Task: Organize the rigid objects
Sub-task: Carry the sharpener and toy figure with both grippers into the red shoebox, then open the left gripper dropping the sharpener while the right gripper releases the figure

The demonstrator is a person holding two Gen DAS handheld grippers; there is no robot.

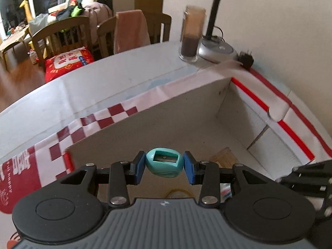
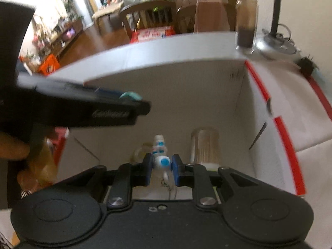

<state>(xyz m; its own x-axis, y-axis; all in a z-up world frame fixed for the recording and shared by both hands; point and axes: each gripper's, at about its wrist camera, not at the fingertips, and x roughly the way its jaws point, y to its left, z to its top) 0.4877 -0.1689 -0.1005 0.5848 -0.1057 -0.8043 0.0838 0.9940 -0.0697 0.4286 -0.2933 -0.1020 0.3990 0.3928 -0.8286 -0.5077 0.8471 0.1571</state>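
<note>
My left gripper (image 1: 164, 166) is shut on a teal pencil sharpener (image 1: 164, 162), its blade slot facing the camera, held over the open cardboard box (image 1: 186, 108). My right gripper (image 2: 162, 167) is shut on a small white figurine with blue spots (image 2: 161, 161), low inside the same box (image 2: 186, 95). In the right wrist view the left gripper (image 2: 132, 100) crosses from the left, the teal sharpener (image 2: 130, 95) peeking above its fingers. A clear jar of toothpicks (image 2: 205, 147) lies on the box floor beside the figurine, seen also as a jar (image 1: 224, 156) in the left wrist view.
The box has red-and-white flaps (image 1: 99, 122) folded outward on a white table (image 1: 62, 95). A tall glass jar with dark contents (image 1: 191, 35) and a desk lamp base (image 1: 217, 50) stand at the far corner. Wooden chairs (image 1: 62, 35) are beyond the table. A round clear item (image 2: 141, 151) lies in the box.
</note>
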